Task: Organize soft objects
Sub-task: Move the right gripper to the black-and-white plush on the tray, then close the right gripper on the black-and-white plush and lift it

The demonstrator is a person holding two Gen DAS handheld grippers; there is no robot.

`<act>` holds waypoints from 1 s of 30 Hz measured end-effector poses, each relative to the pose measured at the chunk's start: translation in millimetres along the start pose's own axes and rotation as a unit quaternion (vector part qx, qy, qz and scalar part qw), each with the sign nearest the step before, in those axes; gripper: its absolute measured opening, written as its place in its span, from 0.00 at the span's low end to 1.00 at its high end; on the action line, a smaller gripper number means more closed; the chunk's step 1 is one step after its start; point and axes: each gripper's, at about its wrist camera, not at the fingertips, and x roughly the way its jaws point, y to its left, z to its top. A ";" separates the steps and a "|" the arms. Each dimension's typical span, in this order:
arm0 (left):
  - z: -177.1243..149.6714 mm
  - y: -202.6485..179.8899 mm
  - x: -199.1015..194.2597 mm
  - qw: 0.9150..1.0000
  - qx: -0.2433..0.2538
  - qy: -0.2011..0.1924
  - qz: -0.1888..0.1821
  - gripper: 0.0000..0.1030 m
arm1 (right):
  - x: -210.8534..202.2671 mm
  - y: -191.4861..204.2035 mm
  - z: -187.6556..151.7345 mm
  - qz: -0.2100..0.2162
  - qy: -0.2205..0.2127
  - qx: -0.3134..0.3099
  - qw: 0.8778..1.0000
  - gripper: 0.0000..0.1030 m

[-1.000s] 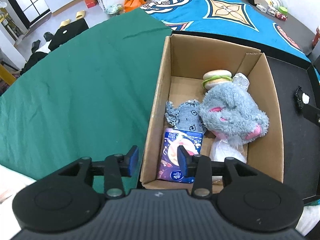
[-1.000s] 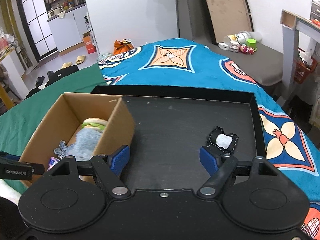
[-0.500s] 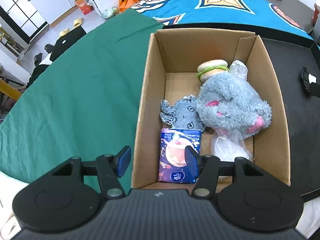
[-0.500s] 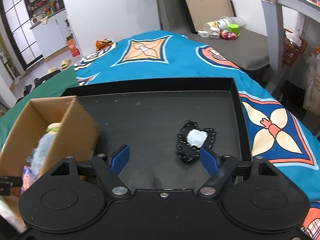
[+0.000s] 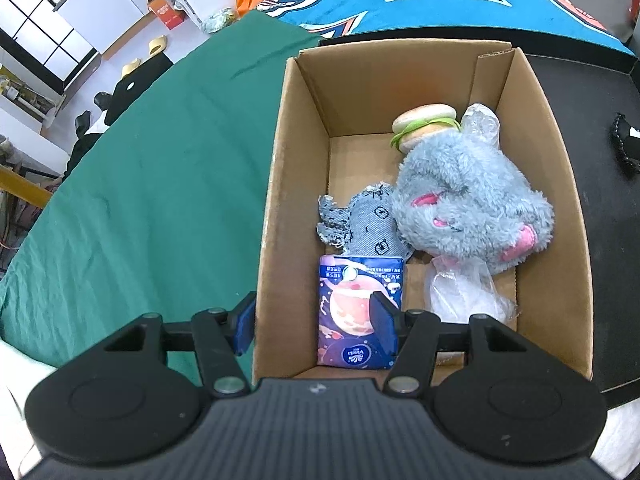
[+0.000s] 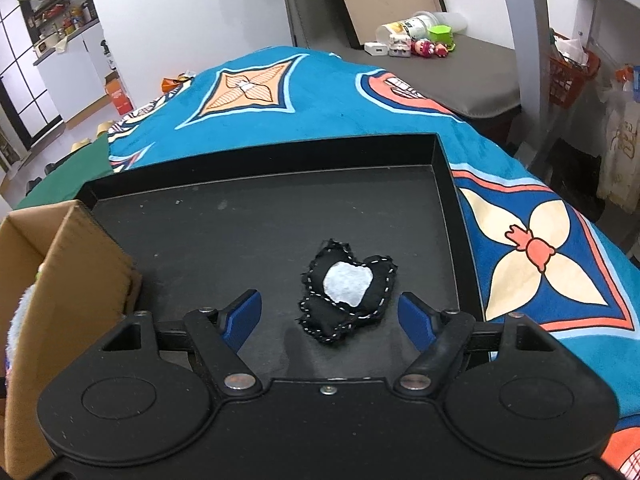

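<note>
Left claw (image 5: 314, 322) astride box wall (image 5: 276, 216) — open

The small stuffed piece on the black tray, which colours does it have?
Black with a white patch and white edge stitching; right wrist view shows it best.

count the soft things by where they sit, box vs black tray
in the cardboard box: 6 (burger toy, grey plush, denim toy, tissue pack, two clear plastic bags)
on the black tray: 1 (black stitched toy)
total: 7

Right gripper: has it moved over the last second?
Yes. The right gripper has come rightward from the cardboard box and now frames the black fabric pouch on the tray.
</note>
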 end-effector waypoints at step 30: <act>-7.9 6.3 -13.2 1.000 -0.008 -0.021 -0.013 0.56 | -4.1 -5.7 -2.8 0.001 0.015 0.009 1.000 0.52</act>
